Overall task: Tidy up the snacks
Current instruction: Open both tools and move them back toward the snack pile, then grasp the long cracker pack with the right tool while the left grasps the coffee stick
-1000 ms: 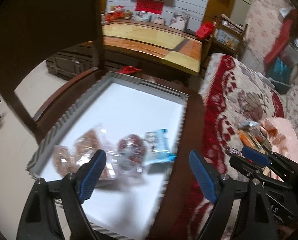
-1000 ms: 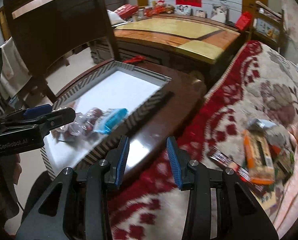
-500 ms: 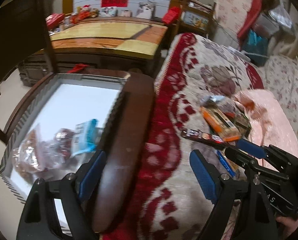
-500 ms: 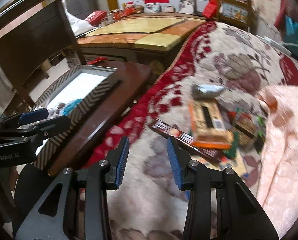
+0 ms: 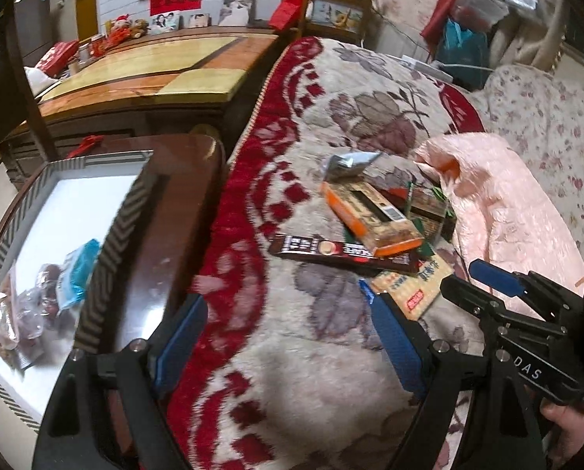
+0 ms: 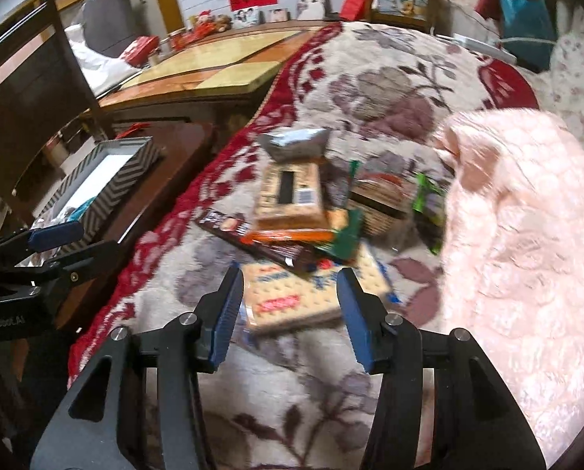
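A heap of snacks lies on the floral blanket (image 5: 331,352): an orange-edged cracker box (image 5: 370,219), a dark brown bar (image 5: 343,254), a silver packet (image 5: 346,164) and a flat beige cracker packet (image 6: 292,293). My right gripper (image 6: 290,278) hovers over the beige packet; its jaws are opening and press on nothing. My left gripper (image 5: 288,305) stands open and empty above bare blanket, left of the heap. A chevron-edged box (image 5: 112,235) on the left holds a blue packet (image 5: 76,270) and clear bags of reddish snacks (image 5: 26,313).
The box rests on a dark wooden side table (image 5: 174,211) against the blanket's red border. A pink quilt (image 5: 507,215) bulges just right of the heap. A long wooden table (image 5: 155,78) and a dark chair (image 6: 26,90) stand behind.
Both grippers have swung right, from over the box and side table to the snack heap on the blanket. The right jaws have widened; the left stay wide.
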Available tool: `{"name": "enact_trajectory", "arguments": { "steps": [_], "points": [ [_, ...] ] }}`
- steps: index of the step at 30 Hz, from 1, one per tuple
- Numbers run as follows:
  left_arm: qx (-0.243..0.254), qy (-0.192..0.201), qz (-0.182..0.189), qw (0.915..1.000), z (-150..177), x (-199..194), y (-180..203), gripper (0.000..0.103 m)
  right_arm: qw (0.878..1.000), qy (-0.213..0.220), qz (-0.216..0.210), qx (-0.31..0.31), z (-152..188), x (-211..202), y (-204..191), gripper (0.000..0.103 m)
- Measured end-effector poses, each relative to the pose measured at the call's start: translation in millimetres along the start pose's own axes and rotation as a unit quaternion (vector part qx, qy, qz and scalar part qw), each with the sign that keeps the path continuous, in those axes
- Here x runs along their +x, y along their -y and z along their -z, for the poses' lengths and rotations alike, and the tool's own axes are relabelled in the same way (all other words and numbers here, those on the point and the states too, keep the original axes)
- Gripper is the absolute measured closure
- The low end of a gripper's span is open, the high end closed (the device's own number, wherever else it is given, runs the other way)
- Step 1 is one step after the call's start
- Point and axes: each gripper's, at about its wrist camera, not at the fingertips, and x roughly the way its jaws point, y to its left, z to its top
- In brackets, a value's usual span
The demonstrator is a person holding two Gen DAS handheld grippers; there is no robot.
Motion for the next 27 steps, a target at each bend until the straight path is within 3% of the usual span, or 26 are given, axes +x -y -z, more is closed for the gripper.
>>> {"name": "enact_trajectory", "arguments": {
  "steps": [18,27],
  "points": [
    [0.021,-0.021,0.005,0.9995,-1.2,26.7,34.4,0.016,0.999,-0.014,0.023,0.045,15.6,4.6,57.4,0.054],
    [0.026,-0.027,0.01,0.9992,-1.9,36.9,42.6,0.016,0.998,-0.018,0.025,0.054,19.2,7.9,67.7,0.054]
  ]
}}
